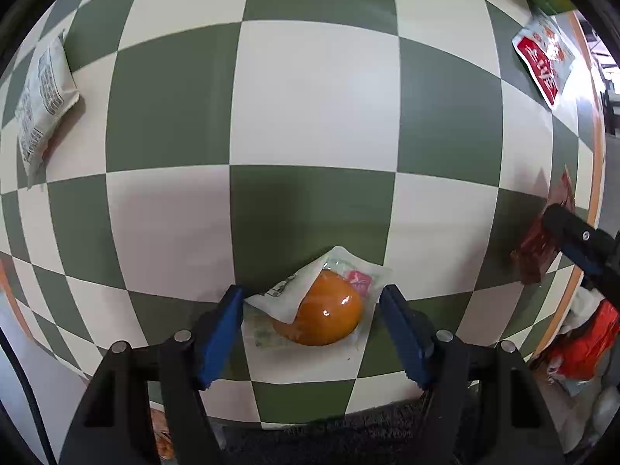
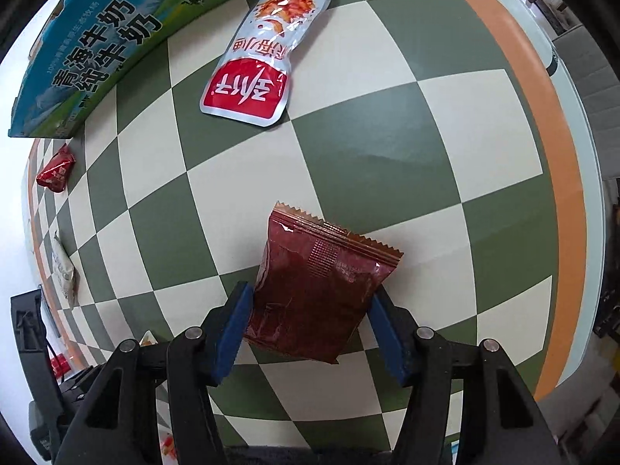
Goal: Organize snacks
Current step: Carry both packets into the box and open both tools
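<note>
On the checked worktop, a white printed packet lies at far left. The left hand-held gripper has its blue pads on either side of a clear-wrapped orange snack; the left pad touches the wrapper's edge, the right stands just clear. Farther right, the right hand-held gripper pinches a dark red snack packet between its pads. Beyond it lie a red-and-silver pouch and a milk carton box.
</note>
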Motion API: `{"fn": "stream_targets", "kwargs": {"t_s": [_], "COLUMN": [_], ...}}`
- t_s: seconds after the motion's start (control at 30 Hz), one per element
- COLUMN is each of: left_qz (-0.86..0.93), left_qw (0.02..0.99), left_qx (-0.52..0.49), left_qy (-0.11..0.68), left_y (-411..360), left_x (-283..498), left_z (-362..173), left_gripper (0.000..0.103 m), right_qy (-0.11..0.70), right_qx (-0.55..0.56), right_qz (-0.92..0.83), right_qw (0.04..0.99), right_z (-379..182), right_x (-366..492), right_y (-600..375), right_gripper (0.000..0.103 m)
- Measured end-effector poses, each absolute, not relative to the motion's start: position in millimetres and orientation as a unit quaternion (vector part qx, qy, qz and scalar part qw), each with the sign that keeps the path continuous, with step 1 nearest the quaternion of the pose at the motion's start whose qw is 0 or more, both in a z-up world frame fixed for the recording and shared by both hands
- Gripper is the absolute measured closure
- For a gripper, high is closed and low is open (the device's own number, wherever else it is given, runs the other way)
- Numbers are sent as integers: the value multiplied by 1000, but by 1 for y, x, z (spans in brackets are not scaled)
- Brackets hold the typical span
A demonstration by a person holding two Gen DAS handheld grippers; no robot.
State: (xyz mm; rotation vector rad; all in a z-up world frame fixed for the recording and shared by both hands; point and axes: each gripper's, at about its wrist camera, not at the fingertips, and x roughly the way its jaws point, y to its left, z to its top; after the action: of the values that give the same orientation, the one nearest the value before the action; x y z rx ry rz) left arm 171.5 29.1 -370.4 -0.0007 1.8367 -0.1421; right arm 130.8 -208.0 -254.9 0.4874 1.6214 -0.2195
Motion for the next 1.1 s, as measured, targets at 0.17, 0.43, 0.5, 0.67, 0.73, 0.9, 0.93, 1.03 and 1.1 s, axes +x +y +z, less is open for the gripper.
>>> {"fn": "stream_targets", "kwargs": {"t_s": [0.17, 0.43, 0.5, 0.67, 0.73, 0.9, 0.93, 1.03, 1.1], "left_qz": [-59, -64, -62, -55, -55, -54, -54, -57, -65], "left_qw": [613, 605, 602, 614, 619, 629, 631, 641, 649], "left_qx": [4, -22, -30, -15, -12, -9, -9, -8, -10], "left_qy": [788, 793, 795, 787, 784, 775, 774, 765, 758], "left_y": [31, 26, 27, 28, 25, 27, 23, 20, 13], "left_x": [172, 179, 176, 178, 186, 187, 182, 184, 183], "left_z": [-368, -369, -372, -372, -365, -360, -357, -344, -329], "left_gripper": [41, 39, 38, 42, 44, 44, 44, 44, 44], "right_qy": [712, 711, 712, 712, 711, 706, 706, 704, 701], "right_qx": [217, 217, 218, 219, 217, 215, 214, 215, 213], "right_qz": [-97, -87, -86, -83, -81, -77, -77, -71, -64], "right_qw": [660, 663, 662, 662, 664, 670, 671, 673, 678], "right_z": [-254, -250, -251, -251, -250, -245, -244, -241, -236], "right_x": [133, 133, 133, 131, 131, 130, 130, 131, 133], "right_y": [-213, -208, -207, -206, -206, -204, -204, -203, -201], "right_gripper": [40, 40, 40, 40, 40, 40, 40, 40, 40]}}
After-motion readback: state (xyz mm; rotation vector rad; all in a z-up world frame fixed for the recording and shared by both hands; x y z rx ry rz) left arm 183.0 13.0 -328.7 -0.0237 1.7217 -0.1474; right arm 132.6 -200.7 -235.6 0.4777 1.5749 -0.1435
